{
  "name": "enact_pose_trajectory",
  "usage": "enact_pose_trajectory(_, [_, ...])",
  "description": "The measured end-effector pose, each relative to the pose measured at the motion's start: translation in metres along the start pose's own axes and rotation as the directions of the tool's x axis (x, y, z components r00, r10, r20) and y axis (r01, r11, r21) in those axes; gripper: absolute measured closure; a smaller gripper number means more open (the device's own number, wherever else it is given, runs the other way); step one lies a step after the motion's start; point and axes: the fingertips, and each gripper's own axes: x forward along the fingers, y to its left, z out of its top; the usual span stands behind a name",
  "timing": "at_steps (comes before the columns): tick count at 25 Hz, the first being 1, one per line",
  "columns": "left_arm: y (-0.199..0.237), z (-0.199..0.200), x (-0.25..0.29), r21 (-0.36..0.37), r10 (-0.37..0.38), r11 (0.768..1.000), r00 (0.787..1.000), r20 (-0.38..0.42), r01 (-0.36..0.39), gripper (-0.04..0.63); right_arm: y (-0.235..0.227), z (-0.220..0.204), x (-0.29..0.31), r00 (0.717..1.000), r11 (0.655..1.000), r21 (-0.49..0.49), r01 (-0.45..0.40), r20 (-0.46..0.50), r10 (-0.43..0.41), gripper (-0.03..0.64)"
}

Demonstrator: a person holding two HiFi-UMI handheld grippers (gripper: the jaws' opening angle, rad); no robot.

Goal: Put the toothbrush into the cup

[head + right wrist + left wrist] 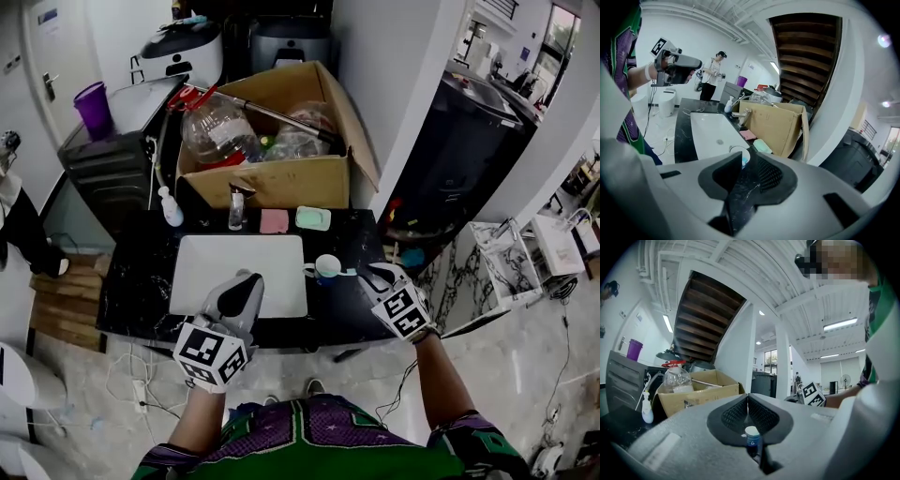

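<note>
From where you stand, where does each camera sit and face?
Head view: on the head, facing down at the sink; left gripper, right gripper, forearms show.
Left gripper view: on left gripper, facing cardboard box; shut jaws show.
Right gripper view: on right gripper, facing cup; open jaws show.
All three share the cardboard box.

Cardboard box (281,178) behind white sink (239,272), faucet (236,206) between them, purple bin (93,108) far left

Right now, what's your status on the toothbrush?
Left gripper shut, over sink. Right gripper open, empty, beside cup. Toothbrush looks in cup, handle out over rim. Nothing in the way.
</note>
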Motion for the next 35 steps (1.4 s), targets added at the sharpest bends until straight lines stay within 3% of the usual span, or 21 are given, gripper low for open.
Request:
enact_pose_trajectory(7, [-0.002, -0.019, -0.016, -0.021, -0.099, 0.995, 0.991, -0.094, 0.098, 0.578, 0.006, 0.017, -0.024, 0.996, 0.993, 0.08, 0.087, 0.031, -0.089, 0.54])
enact_pose_trajectory(14, [0.008, -0.022, -0.038, -0.028, -0.086, 0.996, 0.994, -0.067, 0.085, 0.578, 0.02, 0.044, -0.045, 0.979, 0.953, 0.275, 0.127, 0.121, -0.166, 0.54])
enact_pose_trajectory(20, [0.015, -0.019, -0.049, -0.03, -0.073, 0.997, 0.997, -0.041, 0.072, 0.578, 0.046, 0.072, -0.057, 0.967, 0.947, 0.288, 0.14, 0.167, -0.193, 0.54])
enact_pose_trajectory(26, [0.008, -0.009, -0.051, -0.01, -0.085, 0.996, 0.996, -0.023, 0.085, 0.578, 0.068, 0.116, -0.064, 0.951, 0.969, 0.202, 0.143, 0.244, -0.191, 0.541])
enact_pose_trajectory(29, [0.005, 0.001, -0.051, 0.013, -0.093, 0.996, 0.996, -0.009, 0.093, 0.577, 0.075, 0.135, -0.07, 0.934, 0.97, 0.205, 0.134, 0.302, -0.193, 0.54])
enact_pose_trajectory(35, [-0.005, 0.022, -0.055, 0.042, -0.102, 0.994, 0.994, 0.044, 0.101, 0.577, 0.074, 0.15, -0.09, 0.887, 0.942, 0.283, 0.181, 0.367, -0.281, 0.541])
